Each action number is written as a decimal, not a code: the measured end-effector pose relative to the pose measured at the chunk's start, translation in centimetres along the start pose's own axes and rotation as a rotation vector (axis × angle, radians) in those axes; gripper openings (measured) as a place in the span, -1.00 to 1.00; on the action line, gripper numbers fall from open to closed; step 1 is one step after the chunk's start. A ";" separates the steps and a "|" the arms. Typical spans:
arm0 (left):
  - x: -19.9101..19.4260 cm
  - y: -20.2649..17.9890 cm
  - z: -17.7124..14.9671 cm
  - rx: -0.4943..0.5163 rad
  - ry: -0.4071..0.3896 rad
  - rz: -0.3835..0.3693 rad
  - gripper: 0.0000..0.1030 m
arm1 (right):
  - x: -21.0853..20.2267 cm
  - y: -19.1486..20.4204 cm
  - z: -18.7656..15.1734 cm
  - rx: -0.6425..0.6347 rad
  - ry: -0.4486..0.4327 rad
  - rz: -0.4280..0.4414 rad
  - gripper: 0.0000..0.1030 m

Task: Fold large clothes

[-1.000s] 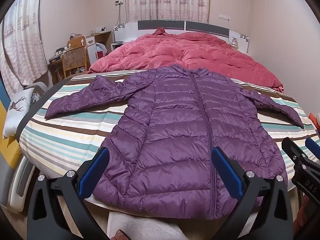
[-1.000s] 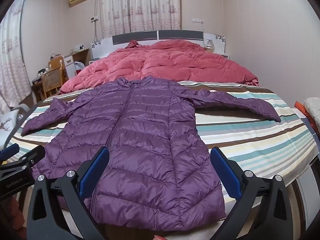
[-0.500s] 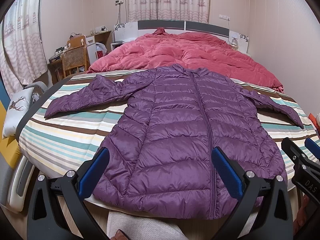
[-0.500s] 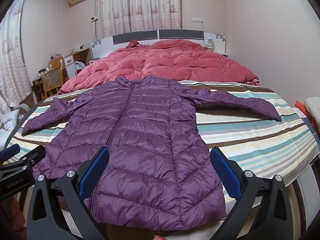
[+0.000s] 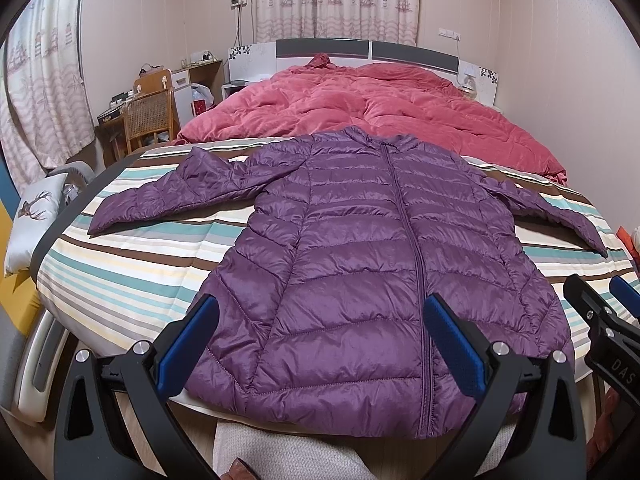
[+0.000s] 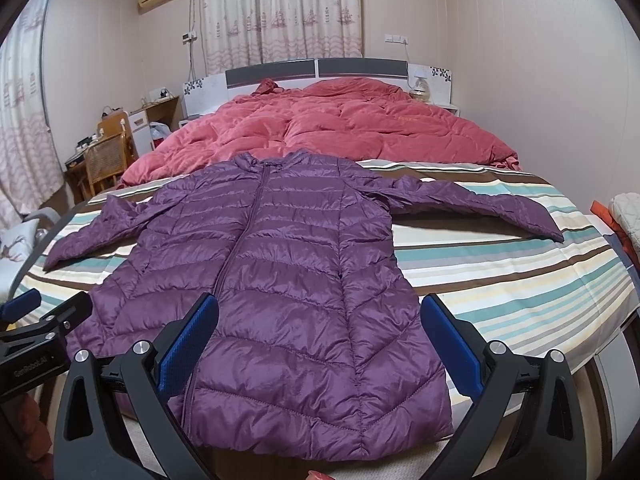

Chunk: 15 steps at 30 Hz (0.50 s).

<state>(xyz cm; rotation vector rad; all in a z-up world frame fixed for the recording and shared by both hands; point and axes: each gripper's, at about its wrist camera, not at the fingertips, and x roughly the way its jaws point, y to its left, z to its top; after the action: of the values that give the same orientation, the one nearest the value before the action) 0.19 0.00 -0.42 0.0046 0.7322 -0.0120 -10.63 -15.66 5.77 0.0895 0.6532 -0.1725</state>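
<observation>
Both grippers hang wide open and empty over the hem of a spread-out purple down jacket.

The left gripper (image 5: 320, 336) and right gripper (image 6: 320, 336) each hold their blue-padded jaws far apart, gripping nothing, levelled side by side above the foot of the bed and pointing toward the headboard. The purple down jacket (image 5: 384, 264) lies flat, zipped, front up on the striped bedsheet (image 6: 500, 280), sleeves out to both sides, collar just short of the red duvet (image 5: 380, 108). The first fold probably goes best by pinching a sleeve cuff and its hem corner together, low and shallow, since the slick padded fabric looks likely to slip; whether the jaws are above or touching the hem is hard to tell.
</observation>
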 end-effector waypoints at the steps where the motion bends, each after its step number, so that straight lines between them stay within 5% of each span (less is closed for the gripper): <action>1: 0.0 0.0 0.0 0.001 0.000 0.000 0.97 | 0.0 -0.1 0.0 0.003 -0.003 0.002 0.94; 15: 0.1 0.0 0.0 0.001 0.001 0.003 0.97 | 0.4 -0.1 0.0 0.002 0.006 0.005 0.94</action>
<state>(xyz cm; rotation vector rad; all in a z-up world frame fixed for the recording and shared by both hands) 0.25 0.00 -0.54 0.0068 0.7335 -0.0096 -10.34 -15.78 5.56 0.0932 0.6588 -0.1681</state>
